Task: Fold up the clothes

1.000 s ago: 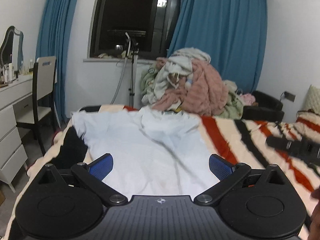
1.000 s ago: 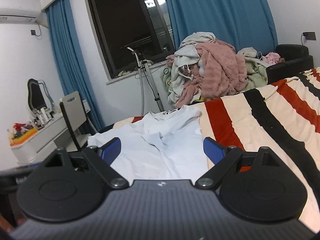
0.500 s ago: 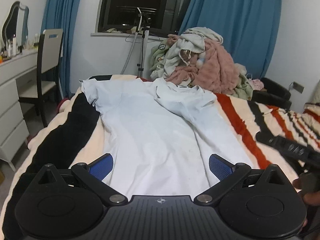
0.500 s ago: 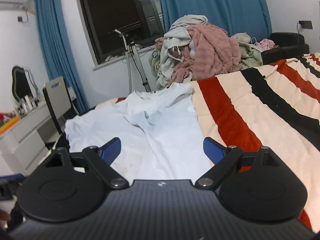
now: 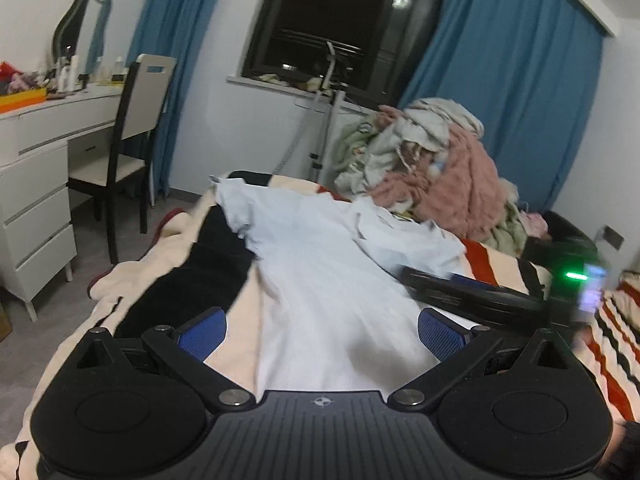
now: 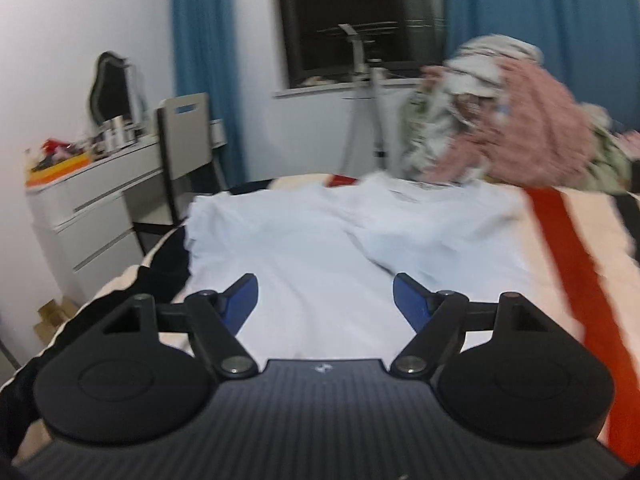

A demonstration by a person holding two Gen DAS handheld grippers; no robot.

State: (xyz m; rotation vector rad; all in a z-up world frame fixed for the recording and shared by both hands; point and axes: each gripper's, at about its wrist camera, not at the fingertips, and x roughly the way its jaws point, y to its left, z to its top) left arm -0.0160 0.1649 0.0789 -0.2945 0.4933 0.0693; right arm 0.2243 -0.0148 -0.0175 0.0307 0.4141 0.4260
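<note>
A white T-shirt (image 5: 320, 276) lies spread on the striped bed, its collar towards the far end and one side folded over near the neck; it also shows in the right wrist view (image 6: 320, 256). My left gripper (image 5: 322, 334) is open and empty above the shirt's near hem. My right gripper (image 6: 325, 300) is open and empty above the shirt's lower middle. The right gripper's body shows in the left wrist view (image 5: 472, 292) at the shirt's right edge, with a green light on it.
A striped blanket (image 5: 616, 344) covers the bed. A heap of clothes (image 5: 432, 176) sits at the bed's far end under blue curtains. A white dresser (image 5: 36, 184) and chair (image 5: 132, 136) stand on the left. A stand (image 5: 320, 132) is by the window.
Both grippers have moved forward and left over the shirt. The right gripper's body has come closer in the left wrist view. Both stay open.
</note>
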